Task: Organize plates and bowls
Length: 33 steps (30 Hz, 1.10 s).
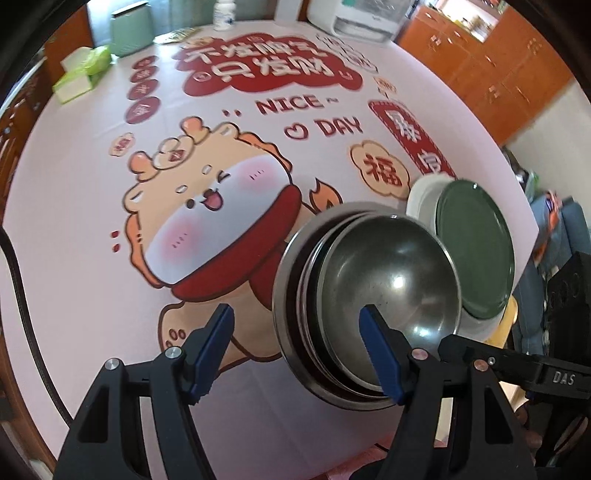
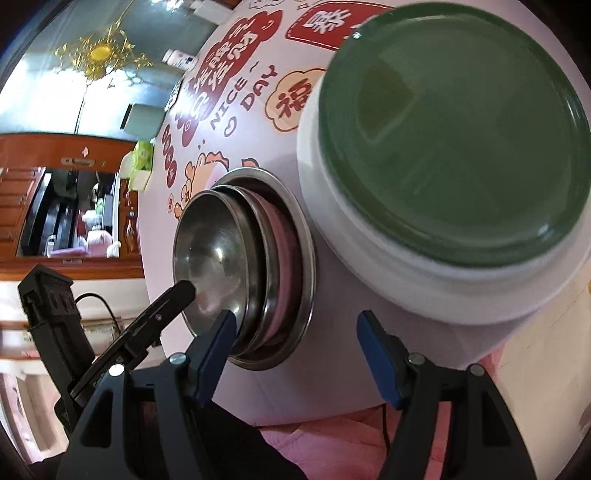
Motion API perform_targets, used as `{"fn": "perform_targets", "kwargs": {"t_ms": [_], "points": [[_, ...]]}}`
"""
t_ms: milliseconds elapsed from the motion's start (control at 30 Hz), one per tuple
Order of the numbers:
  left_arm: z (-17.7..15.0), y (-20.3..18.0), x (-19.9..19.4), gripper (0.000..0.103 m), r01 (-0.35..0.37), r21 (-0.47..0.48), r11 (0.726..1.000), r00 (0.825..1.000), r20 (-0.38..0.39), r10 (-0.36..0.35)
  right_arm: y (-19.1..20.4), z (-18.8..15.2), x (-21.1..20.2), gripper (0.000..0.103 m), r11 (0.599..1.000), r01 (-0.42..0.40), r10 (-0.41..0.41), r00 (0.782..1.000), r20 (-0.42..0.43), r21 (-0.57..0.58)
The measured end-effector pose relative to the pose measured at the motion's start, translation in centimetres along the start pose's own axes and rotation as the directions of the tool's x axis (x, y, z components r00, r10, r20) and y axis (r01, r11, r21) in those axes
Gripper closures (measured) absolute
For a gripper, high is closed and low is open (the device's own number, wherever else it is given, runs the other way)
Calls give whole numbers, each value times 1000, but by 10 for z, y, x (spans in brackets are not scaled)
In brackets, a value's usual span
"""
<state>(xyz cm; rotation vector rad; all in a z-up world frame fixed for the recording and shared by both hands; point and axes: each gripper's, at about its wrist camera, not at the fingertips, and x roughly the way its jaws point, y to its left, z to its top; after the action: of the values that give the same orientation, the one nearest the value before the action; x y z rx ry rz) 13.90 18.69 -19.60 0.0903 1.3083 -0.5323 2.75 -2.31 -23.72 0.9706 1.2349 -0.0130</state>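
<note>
Several steel bowls [image 1: 369, 291] sit nested on the printed tablecloth, with a pink one [image 2: 284, 266] showing between the steel rims. Right of them a dark green plate [image 1: 474, 251] lies on a white dish [image 1: 421, 199]. My left gripper [image 1: 297, 317] is open and straddles the near rim of the bowl stack, one blue pad over the top bowl's inside and the other outside. One of its fingers [image 2: 183, 291] reaches into the bowl [image 2: 218, 251] in the right wrist view. My right gripper [image 2: 295, 319] is open in front of the gap between the bowls and the white dish [image 2: 369, 266] under the green plate [image 2: 454, 147], holding nothing.
The cartoon tablecloth [image 1: 221, 221] covers a round table. Green tissue packs [image 1: 81, 74], a mint box [image 1: 131, 31], a white bottle [image 1: 225, 14] and a white appliance [image 1: 354, 18] stand at the far edge. Wooden cabinets [image 1: 498, 74] are behind. The dishes sit near the table's near edge.
</note>
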Motion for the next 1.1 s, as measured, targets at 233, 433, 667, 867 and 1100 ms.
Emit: {"fn": "perform_targets", "kwargs": {"t_ms": [233,433,667,867,1100], "points": [[8,-3,20,34,35,58,998,997,-69,-31,-6,-5,4,35,998,-22,20,999,35,61],[13,-7,32,34,56,90,994,993,-111,-46,-7,-4,7,42,996,-34,30,999,42,85],[17,-4,44,36,70,96,993,988,-145,-56,-7,3,15,50,993,-47,42,998,44,111],[20,-3,49,39,113,107,988,984,-151,-96,-5,6,19,60,991,-66,60,997,54,116],[24,-5,53,43,155,108,982,978,-157,-137,-8,5,20,61,988,-79,71,995,68,134]]}}
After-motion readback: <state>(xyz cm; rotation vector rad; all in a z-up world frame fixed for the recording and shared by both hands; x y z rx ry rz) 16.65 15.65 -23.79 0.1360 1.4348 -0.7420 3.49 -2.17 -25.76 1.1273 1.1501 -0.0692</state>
